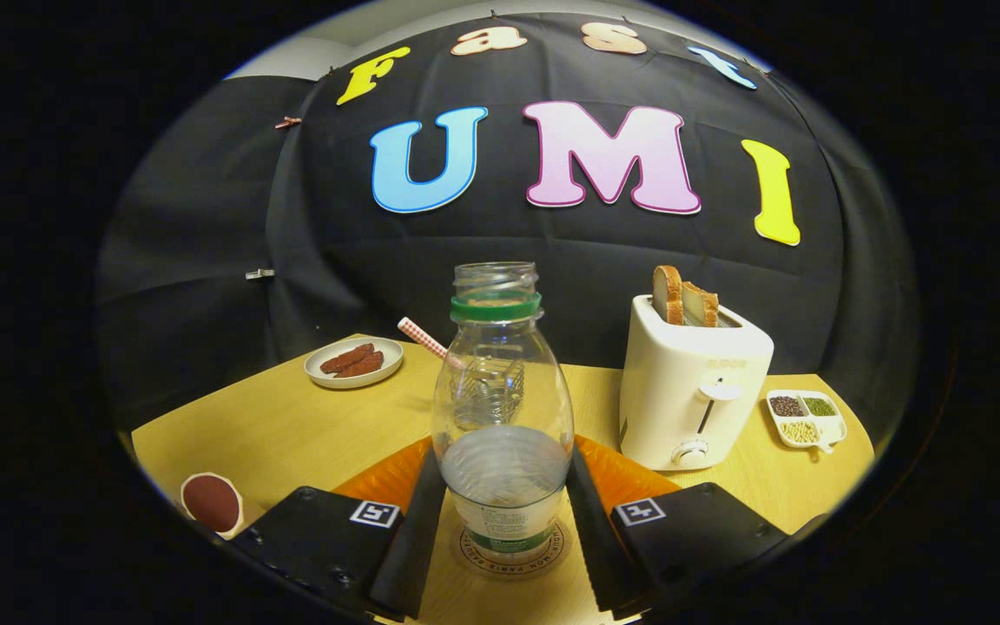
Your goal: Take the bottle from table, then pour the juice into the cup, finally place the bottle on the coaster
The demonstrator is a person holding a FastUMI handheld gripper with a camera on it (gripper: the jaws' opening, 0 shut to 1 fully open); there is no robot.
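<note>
A clear bottle (503,408) with a green neck ring and no cap stands upright on a round printed coaster (552,549) on the wooden table (292,434). Clear liquid fills its lower part. My gripper (504,473) holds it low on the body, one finger touching each side, shut on it. Directly behind the bottle, and seen mostly through it, is a glass cup (490,391). A red-and-white checked straw (422,338) sticks out of the cup to the left.
A white toaster (691,391) with two bread slices stands just right of the bottle. A small divided dish (805,418) of grains lies beyond it. A plate (353,361) of reddish-brown pieces sits at the back left, and a small dark-red dish (212,503) at the near left. An orange mat (630,477) lies under the fingers.
</note>
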